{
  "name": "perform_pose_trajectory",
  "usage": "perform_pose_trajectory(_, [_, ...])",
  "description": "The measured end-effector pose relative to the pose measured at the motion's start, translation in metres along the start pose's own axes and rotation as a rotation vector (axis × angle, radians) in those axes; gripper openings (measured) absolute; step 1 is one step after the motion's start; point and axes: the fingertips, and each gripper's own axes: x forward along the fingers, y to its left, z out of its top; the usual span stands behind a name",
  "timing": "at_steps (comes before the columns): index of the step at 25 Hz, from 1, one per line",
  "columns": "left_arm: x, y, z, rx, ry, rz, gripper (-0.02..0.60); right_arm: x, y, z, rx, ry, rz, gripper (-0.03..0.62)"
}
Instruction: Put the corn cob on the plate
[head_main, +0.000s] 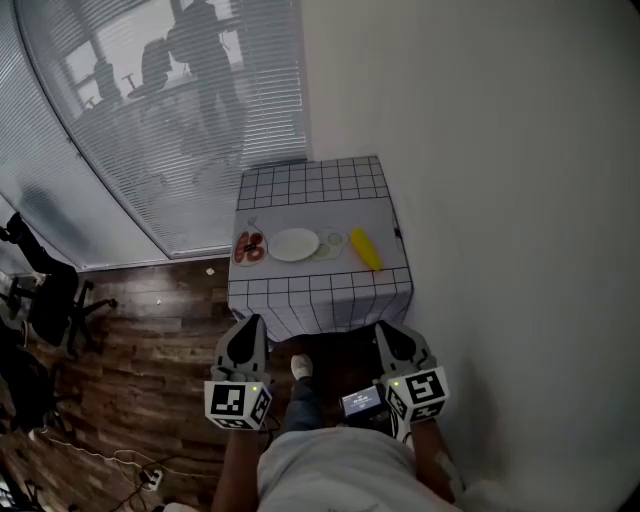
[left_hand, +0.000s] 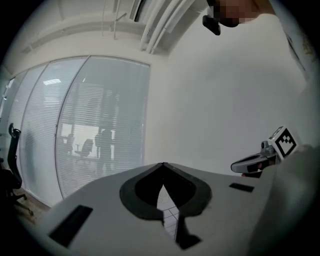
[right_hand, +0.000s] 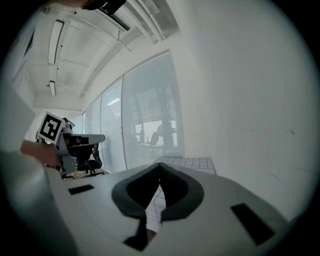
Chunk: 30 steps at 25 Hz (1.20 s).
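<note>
Ahead, the corn cob (head_main: 366, 249) lies on the worktop (head_main: 322, 296) beside the wall (head_main: 500, 200), right of the white plate (head_main: 294, 245); a red-filled dish (head_main: 249, 247) sits left. The left hand-held gripper (head_main: 250, 322) and right hand-held gripper (head_main: 386, 329) are closed, empty.

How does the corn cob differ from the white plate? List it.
The corn cob is yellow, the plate white. The corn cob is long and narrow, the plate round and flat. The corn cob lies right of the plate, not on it. Both rest on the table.
</note>
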Motion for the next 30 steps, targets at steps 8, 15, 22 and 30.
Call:
perform_pose_trajectory(8, [0.091, 0.048, 0.006, -0.004, -0.005, -0.056, 0.008, 0.086, -0.032, 0.02, -0.007, 0.019, -0.047, 0.006])
perform_pose_trajectory(15, [0.167, 0.105, 0.0, 0.027, 0.019, -0.08, 0.008, 0.172, -0.047, 0.026, -0.021, 0.061, -0.077, 0.006])
perform_pose_trajectory(22, [0.211, 0.149, -0.013, 0.019, 0.052, -0.077, 0.008, 0.235, -0.06, 0.028, -0.027, 0.091, -0.094, 0.006])
perform_pose_trajectory(30, [0.251, 0.167, -0.028, 0.008, 0.085, -0.127, 0.008, 0.264, -0.078, 0.021, -0.016, 0.132, -0.149, 0.006])
